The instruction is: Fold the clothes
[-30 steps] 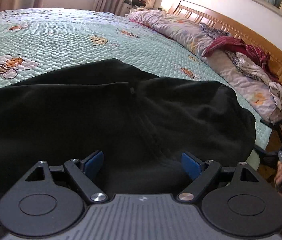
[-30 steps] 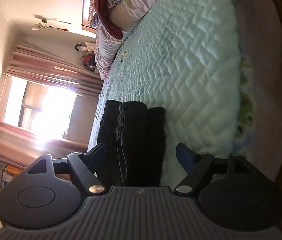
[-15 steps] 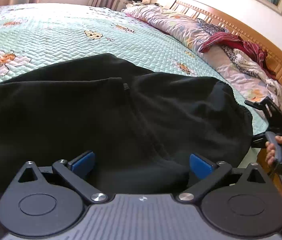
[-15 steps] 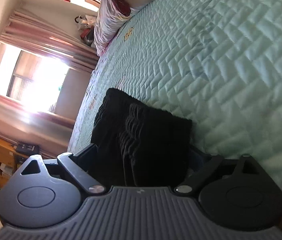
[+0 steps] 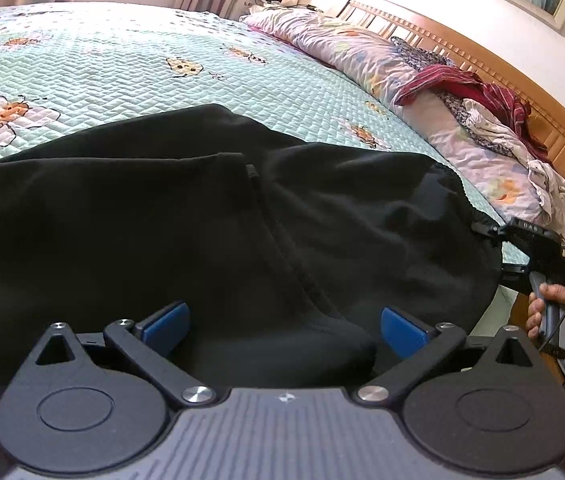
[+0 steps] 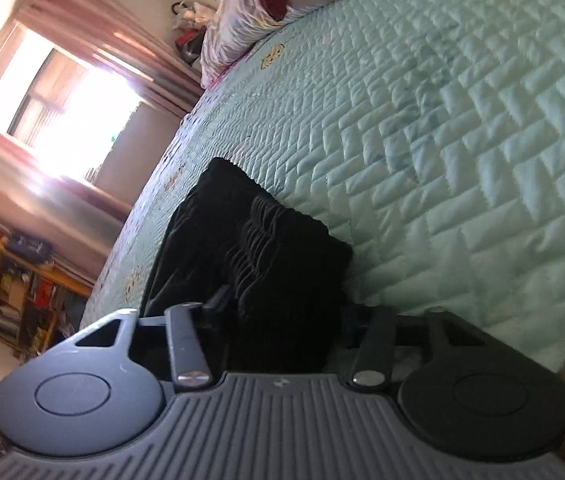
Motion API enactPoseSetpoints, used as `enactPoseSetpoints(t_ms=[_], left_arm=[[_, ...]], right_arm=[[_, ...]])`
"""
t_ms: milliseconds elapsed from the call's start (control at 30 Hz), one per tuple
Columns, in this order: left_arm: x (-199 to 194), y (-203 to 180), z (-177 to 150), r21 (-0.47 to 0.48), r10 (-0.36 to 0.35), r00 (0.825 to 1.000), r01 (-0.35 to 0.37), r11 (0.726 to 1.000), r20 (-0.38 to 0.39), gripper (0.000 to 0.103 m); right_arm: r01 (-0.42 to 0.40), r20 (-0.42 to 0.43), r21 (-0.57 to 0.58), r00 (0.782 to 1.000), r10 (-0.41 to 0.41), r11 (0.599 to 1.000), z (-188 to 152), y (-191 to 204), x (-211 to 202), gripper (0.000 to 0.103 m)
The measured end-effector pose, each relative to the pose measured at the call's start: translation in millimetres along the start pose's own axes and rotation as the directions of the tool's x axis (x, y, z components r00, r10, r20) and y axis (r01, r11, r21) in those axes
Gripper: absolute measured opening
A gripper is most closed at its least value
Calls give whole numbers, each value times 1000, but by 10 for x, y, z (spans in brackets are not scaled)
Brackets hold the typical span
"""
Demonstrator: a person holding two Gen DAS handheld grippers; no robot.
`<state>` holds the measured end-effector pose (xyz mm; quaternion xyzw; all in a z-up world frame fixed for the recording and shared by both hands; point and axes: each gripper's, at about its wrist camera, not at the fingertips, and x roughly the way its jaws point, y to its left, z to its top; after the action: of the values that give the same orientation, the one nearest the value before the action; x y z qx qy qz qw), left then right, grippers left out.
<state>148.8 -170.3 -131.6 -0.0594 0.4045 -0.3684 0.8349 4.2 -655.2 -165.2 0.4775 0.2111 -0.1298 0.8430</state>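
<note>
— What's there to fold?
— One black, soft knit garment (image 5: pixel 210 232), spread flat across the near edge of the bed.
— How does it lie?
— In loose overlapping layers, a seam running down the middle. Its gathered, ribbed elastic end (image 6: pixel 278 256) points to the right side, bunched and lifted slightly off the bed.

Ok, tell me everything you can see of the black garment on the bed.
The black garment is soft, matte, fleece-like, spread flat across the quilted bedspread with a centre seam. Its gathered elastic end sits between the right gripper's jaws, which have just been closing onto it. The left gripper straddles the near edge, open.
</note>
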Motion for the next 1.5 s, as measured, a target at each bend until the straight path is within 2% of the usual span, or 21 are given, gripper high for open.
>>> enactPoseSetpoints(t_ms=[33,100,200,333,433,533,667,767,833,900,933,967,1033,1067,1100,1167,1200,1267,1367,1500], left_arm=[[-16,17,10,-15,-6,1000,6,1000,-1,102],[-48,51,29,-44,-19,1000,19,999,-4,101],[-142,129,23,-93,-38,999,37,995,-3,100],[-303,209,22,-139,-59,998,59,988,5,97],[-559,330,13,-177,-78,995,88,980,61,97],[-853,482,2,-205,-70,990,95,974,123,97],[-1331,813,-102,-259,-37,975,95,961,219,97],[-1657,1091,-208,-298,-1,963,84,951,270,97],[-1868,1290,-330,-333,21,952,86,939,307,97],[-2058,1470,-481,-369,40,940,94,924,339,97],[-2152,1560,-557,-387,49,934,99,917,354,97],[-2231,1638,-633,-403,58,929,102,909,366,98],[-2356,1779,-776,-429,75,923,103,897,377,98],[-2416,1844,-857,-441,83,921,102,891,381,98],[-2455,1882,-919,-451,87,919,104,886,383,98],[-2512,1974,-1013,-462,91,918,107,881,386,98],[-2533,2003,-1058,-465,92,918,107,879,386,98],[-2563,2036,-1139,-470,91,919,111,875,385,98],[-2550,2054,-1204,-469,75,920,124,874,384,99],[-2493,2112,-1224,-484,62,919,147,863,390,99]], right_arm=[[-5,8,-17,1000,5,1000,-11,32,-46,40],[-23,35,-58,999,26,998,-26,154,-151,37],[-125,66,-30,990,126,992,-28,260,-283,34],[-186,95,104,980,176,977,-68,197,-309,33],[-198,117,148,976,182,969,-108,257,-349,33],[-242,130,115,965,226,964,-138,551,-444,33],[-330,115,22,939,325,944,-219,1172,-578,33],[-400,62,-114,911,408,909,-406,1892,-686,33],[-449,5,-208,888,460,869,-647,2383,-743,33],[-487,-68,-328,867,494,809,-984,2952,-768,33],[-490,-103,-403,863,494,773,-1199,3216,-753,33],[-481,-138,-495,866,481,723,-1505,3457,-722,33],[-457,-204,-661,873,443,596,-2124,3935,-660,33],[-432,-246,-761,883,400,484,-2561,4079,-542,33],[-404,-281,-843,894,349,356,-3005,4219,-419,33],[-398,-360,-902,907,217,165,-3791,4219,-85,33],[-437,-425,-895,896,127,90,-4177,4120,132,33],[-460,-459,-888,887,47,-1,-4611,3911,318,34],[-368,-374,-926,924,77,-78,-4786,3910,178,34],[-360,-366,-929,928,69,-91,-4710,3939,181,35]])
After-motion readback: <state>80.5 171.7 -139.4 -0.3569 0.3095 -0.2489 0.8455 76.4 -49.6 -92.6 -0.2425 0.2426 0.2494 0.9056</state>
